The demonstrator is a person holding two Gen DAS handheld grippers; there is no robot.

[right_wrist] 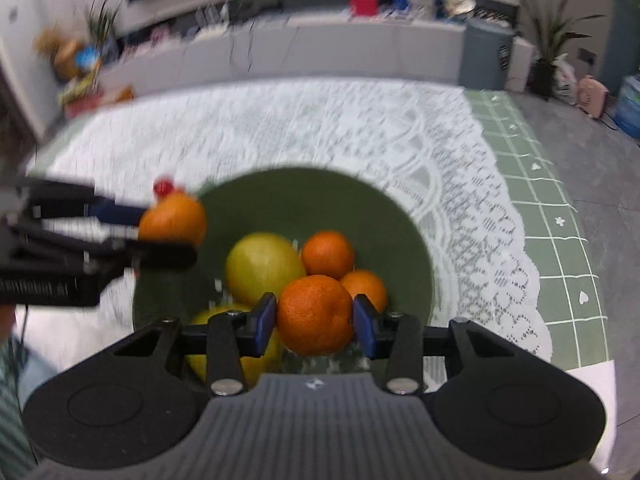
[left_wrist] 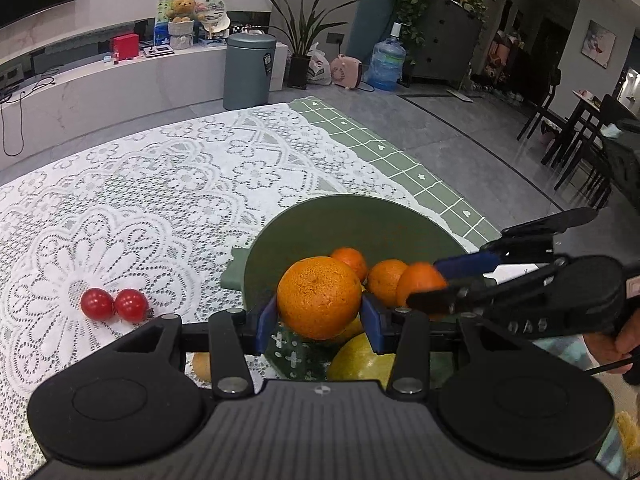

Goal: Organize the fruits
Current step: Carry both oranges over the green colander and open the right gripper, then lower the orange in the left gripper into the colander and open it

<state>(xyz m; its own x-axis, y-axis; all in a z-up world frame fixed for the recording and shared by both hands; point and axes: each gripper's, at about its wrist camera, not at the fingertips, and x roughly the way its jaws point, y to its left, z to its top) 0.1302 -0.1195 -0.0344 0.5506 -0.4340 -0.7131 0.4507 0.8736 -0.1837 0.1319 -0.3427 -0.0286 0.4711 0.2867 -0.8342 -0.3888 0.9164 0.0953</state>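
Observation:
My left gripper (left_wrist: 320,320) is shut on a large orange (left_wrist: 319,292), held just over the near rim of a green bowl (left_wrist: 360,220). From the right, my right gripper (left_wrist: 424,284) reaches in, shut on a smaller orange (left_wrist: 418,280). In the right wrist view that gripper (right_wrist: 315,320) holds its orange (right_wrist: 315,312) above the bowl (right_wrist: 288,200), which contains two oranges (right_wrist: 328,254) and yellow-green fruit (right_wrist: 264,266). The left gripper (right_wrist: 160,232) with its orange (right_wrist: 174,220) hangs at the bowl's left rim. Two red cherry tomatoes (left_wrist: 114,305) lie on the cloth to the left.
A white lace tablecloth (left_wrist: 160,184) covers a green checked mat (left_wrist: 380,152); the table edge runs along the right. A small yellowish fruit (left_wrist: 202,366) lies on the cloth beside the bowl. A person's hand (left_wrist: 624,340) holds the right gripper.

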